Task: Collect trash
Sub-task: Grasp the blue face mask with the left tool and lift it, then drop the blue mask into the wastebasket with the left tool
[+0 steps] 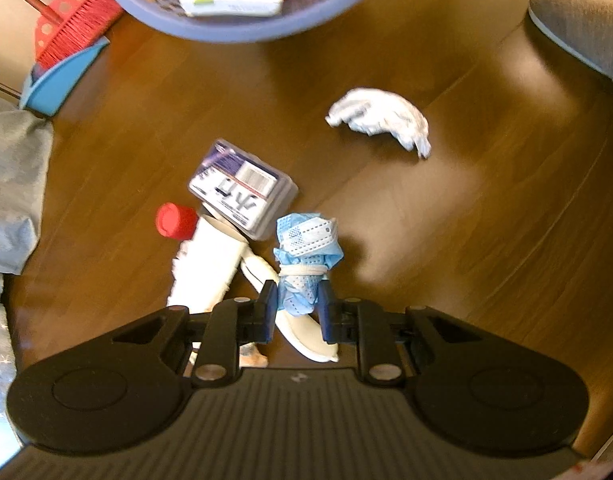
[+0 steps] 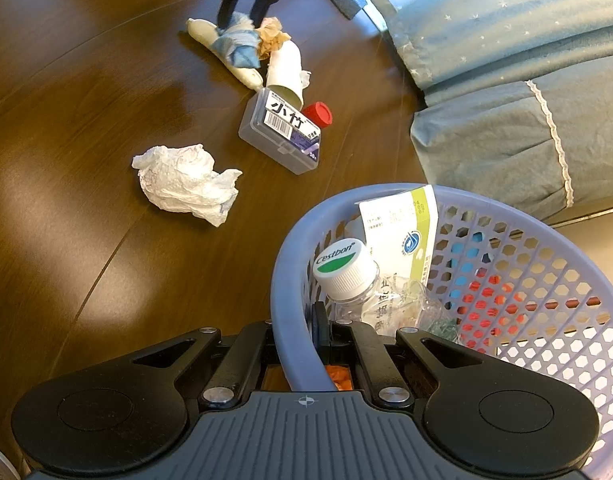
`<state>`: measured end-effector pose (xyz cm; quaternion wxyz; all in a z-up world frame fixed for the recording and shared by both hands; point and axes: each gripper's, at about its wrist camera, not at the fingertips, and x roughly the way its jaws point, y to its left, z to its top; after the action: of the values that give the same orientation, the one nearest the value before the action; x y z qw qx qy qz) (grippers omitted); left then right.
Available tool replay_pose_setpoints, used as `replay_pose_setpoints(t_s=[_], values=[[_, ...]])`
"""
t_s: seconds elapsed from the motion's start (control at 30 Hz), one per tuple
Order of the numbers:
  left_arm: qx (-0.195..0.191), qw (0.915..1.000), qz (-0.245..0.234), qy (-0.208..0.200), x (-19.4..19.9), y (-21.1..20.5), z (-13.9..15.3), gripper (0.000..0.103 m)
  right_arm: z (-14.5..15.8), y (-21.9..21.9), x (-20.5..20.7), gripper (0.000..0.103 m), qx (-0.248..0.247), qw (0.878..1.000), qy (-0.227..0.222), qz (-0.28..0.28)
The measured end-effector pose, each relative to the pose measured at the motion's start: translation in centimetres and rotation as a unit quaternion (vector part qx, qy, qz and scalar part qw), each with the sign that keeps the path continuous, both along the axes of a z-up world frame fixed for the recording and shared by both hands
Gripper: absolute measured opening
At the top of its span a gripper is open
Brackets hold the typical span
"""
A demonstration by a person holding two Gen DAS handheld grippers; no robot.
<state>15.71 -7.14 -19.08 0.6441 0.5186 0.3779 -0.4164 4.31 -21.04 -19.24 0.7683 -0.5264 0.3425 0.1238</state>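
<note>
Left gripper (image 1: 296, 300): clamped on the rolled blue face mask (image 1: 306, 256), pads pressing its lower end; the mask sits at the near edge of the litter pile.
Right gripper (image 2: 298, 332): closed tight on the rim of the lavender basket (image 2: 386, 196), one finger outside the wall, one inside.
Basket contents: a clear bottle with white cap (image 2: 340, 266) and a white-and-green carton (image 2: 402, 224) lean against the mesh wall.
Litter pile: a clear plastic box (image 1: 242, 188), a white cardboard tube (image 1: 208, 268), a red cap (image 1: 174, 220) and a pale curved piece (image 1: 302, 336) lie touching one another under and beside the mask.
Crumpled tissue (image 1: 380, 118): alone on the wooden floor (image 1: 486, 220), well apart from the pile.
Open room: bare floor to the right of the pile and between pile and basket.
Edges: blue bedding (image 2: 506, 120) hems one side; a red broom (image 1: 74, 28) and blue dustpan (image 1: 58, 80) stand by the wall.
Hard to make out: the basket's rim is cut off at the top of the left view; a brownish scrap (image 2: 270, 36) is partly covered by the mask.
</note>
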Motion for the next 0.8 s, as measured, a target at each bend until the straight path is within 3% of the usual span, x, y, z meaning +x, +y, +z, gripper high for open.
replay_pose_setpoints(t_s=[0.53, 0.8], values=[[-0.038, 0.9987, -0.003, -0.034, 0.3, -1.7, 4.3, 0.017, 0.0, 0.1, 0.1, 0.0, 0.003, 1.0, -0.002, -0.002], [-0.051, 0.996, -0.035, -0.064, 0.3, -4.4, 7.1, 0.017, -0.2, 0.1, 0.0, 0.0, 0.004, 1.0, -0.004, -0.002]])
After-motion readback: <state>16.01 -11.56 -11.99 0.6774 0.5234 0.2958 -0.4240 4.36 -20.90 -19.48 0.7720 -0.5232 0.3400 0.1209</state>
